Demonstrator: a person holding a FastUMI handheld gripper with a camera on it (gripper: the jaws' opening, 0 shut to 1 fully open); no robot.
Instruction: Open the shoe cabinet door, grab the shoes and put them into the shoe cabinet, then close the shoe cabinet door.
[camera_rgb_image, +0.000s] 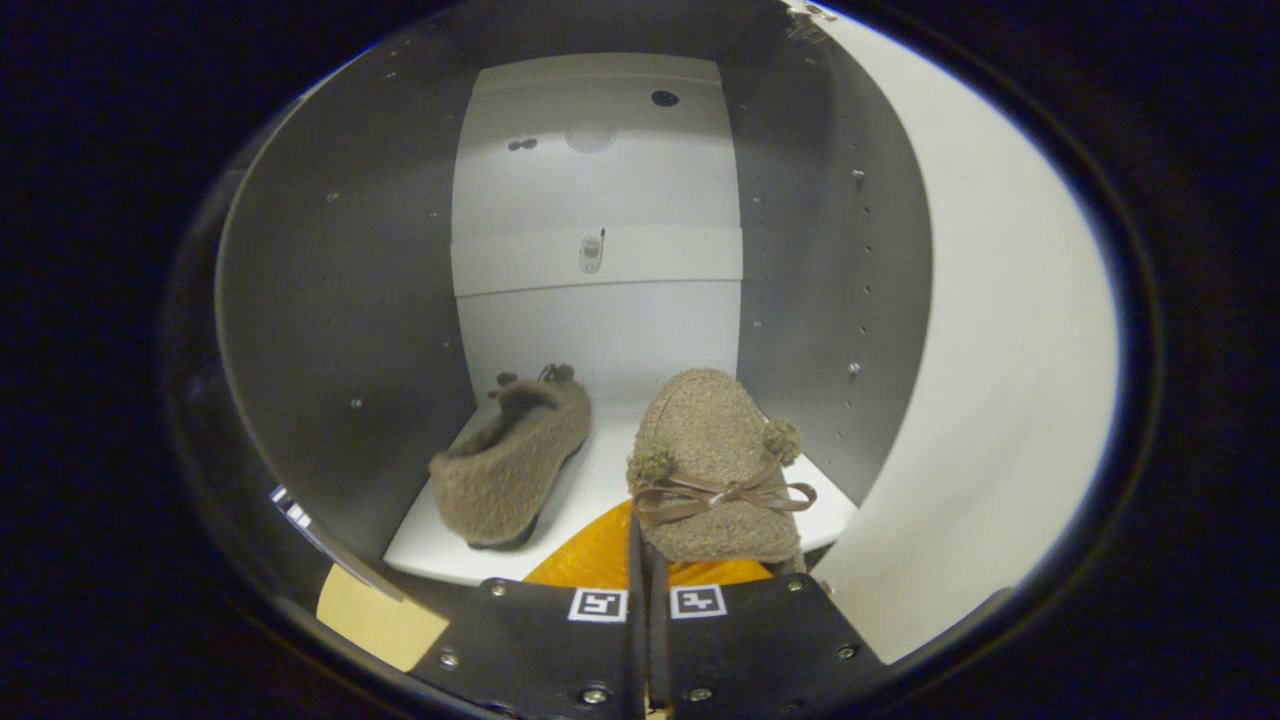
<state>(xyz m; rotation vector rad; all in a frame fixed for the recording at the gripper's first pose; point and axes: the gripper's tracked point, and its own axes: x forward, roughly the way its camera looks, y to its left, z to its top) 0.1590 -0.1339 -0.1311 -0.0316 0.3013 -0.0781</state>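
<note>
I am looking into the open shoe cabinet (330, 300), with grey side walls and a white back. A brown fuzzy shoe (510, 465) lies on the white shelf (600, 470), toward the left wall. The second brown shoe (715, 460), with pom-poms and a ribbon bow, is just ahead of my fingers at the shelf's front right, its toe pointing into the cabinet. Its orange insole (595, 555) shows beside the fingers. My gripper (648, 565) is shut on this shoe's rim, the two fingers pressed nearly together.
The white cabinet door (1000, 350) stands swung open on the right. A higher white shelf (600, 260) crosses the cabinet above the shoes. A strip of light wood floor (375, 615) shows below the cabinet's left front corner.
</note>
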